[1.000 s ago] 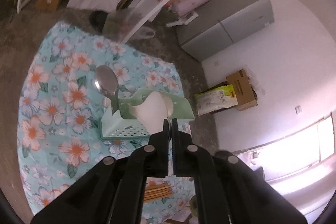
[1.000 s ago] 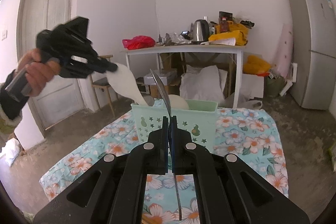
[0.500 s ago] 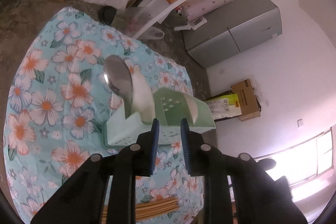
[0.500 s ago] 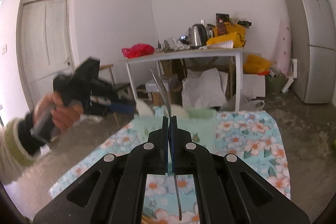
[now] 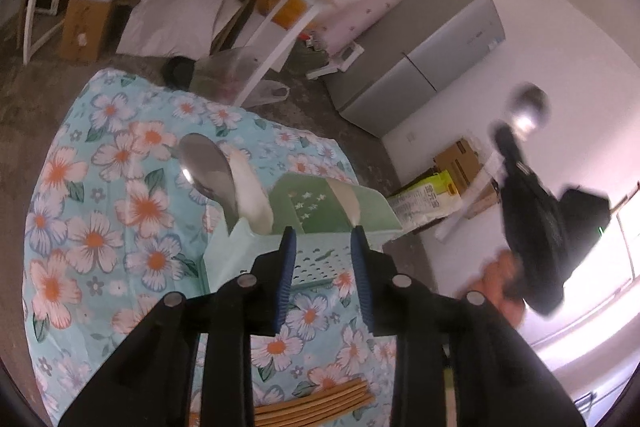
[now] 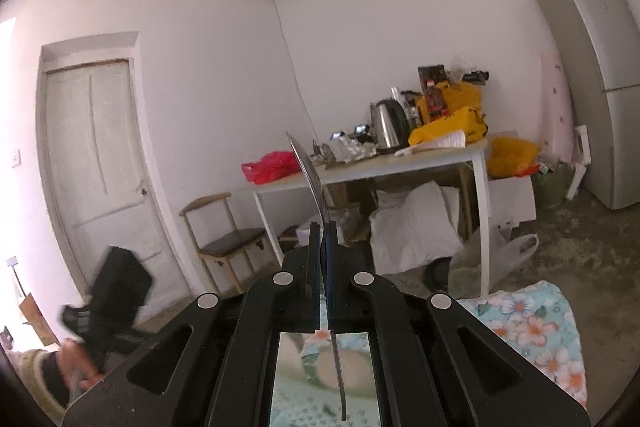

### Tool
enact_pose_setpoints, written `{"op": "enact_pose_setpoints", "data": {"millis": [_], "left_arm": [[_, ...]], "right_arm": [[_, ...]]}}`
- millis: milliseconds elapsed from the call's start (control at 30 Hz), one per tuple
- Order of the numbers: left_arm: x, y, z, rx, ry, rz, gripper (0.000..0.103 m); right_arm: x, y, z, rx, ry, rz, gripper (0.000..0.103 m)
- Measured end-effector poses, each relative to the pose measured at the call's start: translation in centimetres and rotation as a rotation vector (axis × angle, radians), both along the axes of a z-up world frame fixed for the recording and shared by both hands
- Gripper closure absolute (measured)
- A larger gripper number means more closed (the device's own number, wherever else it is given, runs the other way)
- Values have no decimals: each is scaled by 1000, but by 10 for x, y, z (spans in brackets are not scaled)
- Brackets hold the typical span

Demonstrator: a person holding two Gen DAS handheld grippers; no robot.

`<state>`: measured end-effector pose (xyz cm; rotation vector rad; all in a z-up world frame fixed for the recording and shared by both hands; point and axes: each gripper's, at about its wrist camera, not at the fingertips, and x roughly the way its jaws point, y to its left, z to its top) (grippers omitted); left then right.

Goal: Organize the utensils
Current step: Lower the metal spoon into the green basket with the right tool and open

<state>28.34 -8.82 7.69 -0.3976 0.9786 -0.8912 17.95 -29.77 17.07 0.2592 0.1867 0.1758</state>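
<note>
A pale green utensil holder [image 5: 308, 215] stands on the flowered tablecloth [image 5: 100, 227]. In it stand a metal spoon [image 5: 206, 167] and two white spoons [image 5: 252, 195], [image 5: 348, 203]. My left gripper [image 5: 323, 233] hovers just in front of the holder; its jaws are opening and nothing is between them. My right gripper [image 6: 322, 227] is shut on a second metal spoon [image 6: 310, 171], held on edge and pointing up. In the left wrist view, that gripper [image 5: 532, 227] shows blurred at the right, with its spoon's bowl [image 5: 528, 107] raised. Wooden chopsticks [image 5: 312, 403] lie near the cloth's front edge.
A white table [image 6: 400, 167] with a kettle [image 6: 388, 125] and yellow bags stands behind. A grey fridge [image 6: 592, 67] is at the right, a wooden chair [image 6: 224, 239] and a door [image 6: 96, 155] at the left. Boxes and white sacks lie on the floor.
My left gripper let go of the white spoon, which now stands in the holder, and its jaws spread. My right gripper rose with its metal spoon and swung away from the holder.
</note>
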Motion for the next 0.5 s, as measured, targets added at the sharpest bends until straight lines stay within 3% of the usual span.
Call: {"op": "enact_pose_setpoints", "data": {"millis": [167,500], "left_arm": [[-9,5,-4,-3,-23,-28,76],[-21,19,-19,-3,-12,-28,76]], "right_arm": [[30,0,-33,-36,95,-12,102],[4,7,-73,-121,206,-27,102]]}}
